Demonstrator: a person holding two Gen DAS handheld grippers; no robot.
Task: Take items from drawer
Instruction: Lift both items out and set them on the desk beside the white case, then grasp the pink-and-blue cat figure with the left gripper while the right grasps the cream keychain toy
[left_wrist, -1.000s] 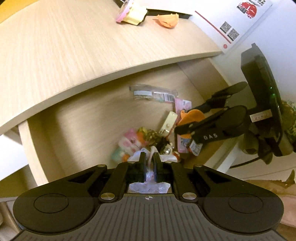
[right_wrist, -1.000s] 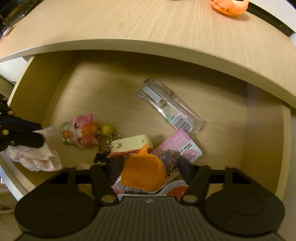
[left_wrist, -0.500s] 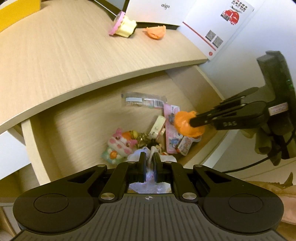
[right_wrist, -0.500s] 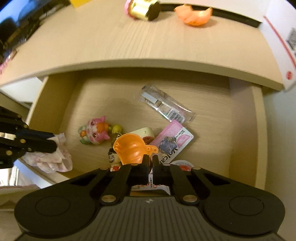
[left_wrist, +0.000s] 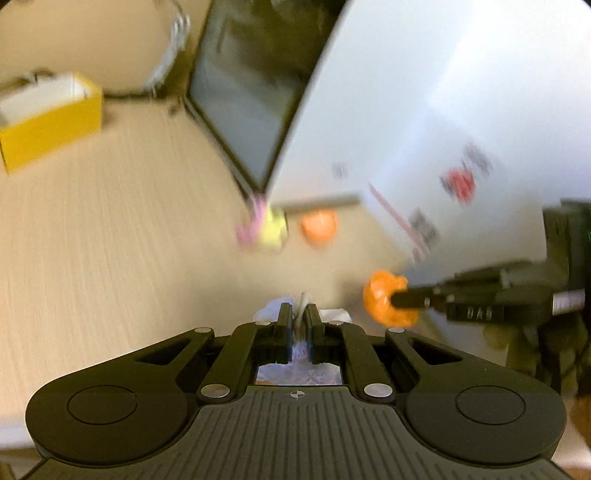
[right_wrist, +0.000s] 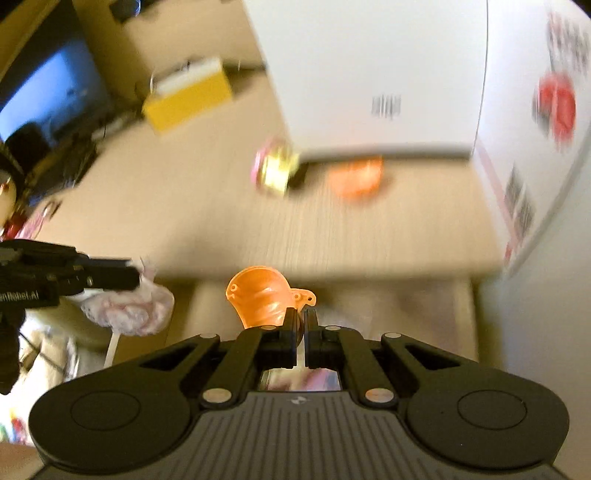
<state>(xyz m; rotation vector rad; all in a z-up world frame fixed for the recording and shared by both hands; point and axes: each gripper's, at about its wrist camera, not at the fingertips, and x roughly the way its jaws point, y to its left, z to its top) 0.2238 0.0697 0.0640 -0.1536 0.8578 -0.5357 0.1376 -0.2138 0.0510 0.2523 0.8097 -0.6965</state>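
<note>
Orange toy pinched in my right gripper, white bundle pinched in my left gripper. Next I set both beside the yellow-pink toy on the tabletop.

Home desk or home-office corner, as far as my cameras show. Light wood-grain desktop below me, dark monitor screen standing at back, yellow box off to side. Big white carton with barcode and red logo on desk. Small toys near carton: pink-yellow trinket, orange piece. Views blurred, finer detail unreadable.
</note>
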